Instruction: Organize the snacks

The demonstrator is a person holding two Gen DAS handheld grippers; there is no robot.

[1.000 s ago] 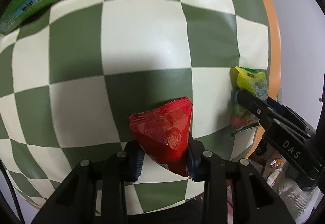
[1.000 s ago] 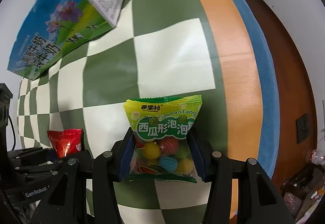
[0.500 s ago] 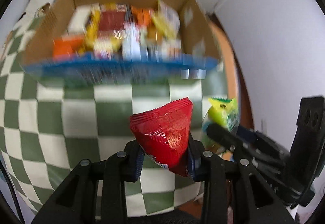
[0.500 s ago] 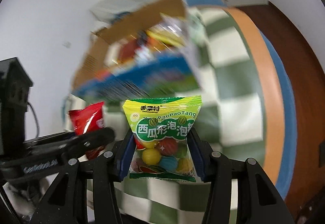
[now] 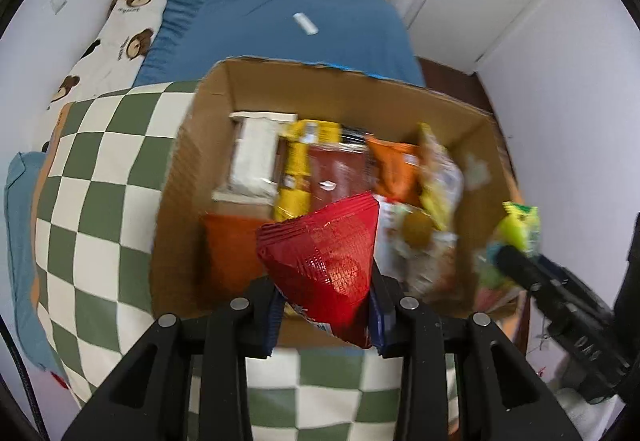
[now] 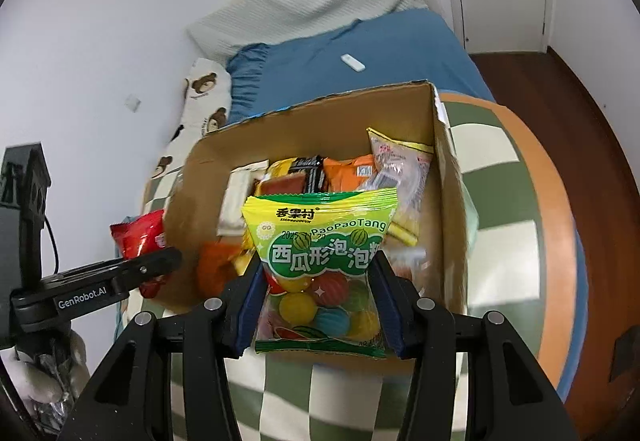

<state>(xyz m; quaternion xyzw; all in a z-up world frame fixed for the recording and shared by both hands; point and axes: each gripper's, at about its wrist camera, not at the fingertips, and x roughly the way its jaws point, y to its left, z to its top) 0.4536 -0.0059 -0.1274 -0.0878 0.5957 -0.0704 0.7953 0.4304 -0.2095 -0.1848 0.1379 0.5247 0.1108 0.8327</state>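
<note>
So my left gripper is clamped on a shiny red crinkly foil snack packet, roughly triangular, narrow end down between my blue pads and the wide crimped edge up top, tilted a bit to the right. Long axis runs more or less straight up out of my jaws, which are closed in tight on its lower corner.

My right gripper is squeezing a yellow-green clear-windowed plastic bag of colourful round gum balls by its lower sides. The bag stands upright, printed header on top, sealed green hem hanging just below the pads, long axis vertical.

Both packets hang in front of the near wall of an open brown cardboard box, which sits on a green and cream checkered cloth. The box is stuffed with glossy wrappers in orange, yellow and dark red, plus a white carton, all a bit blurry. Blue bedsheet behind it
</note>
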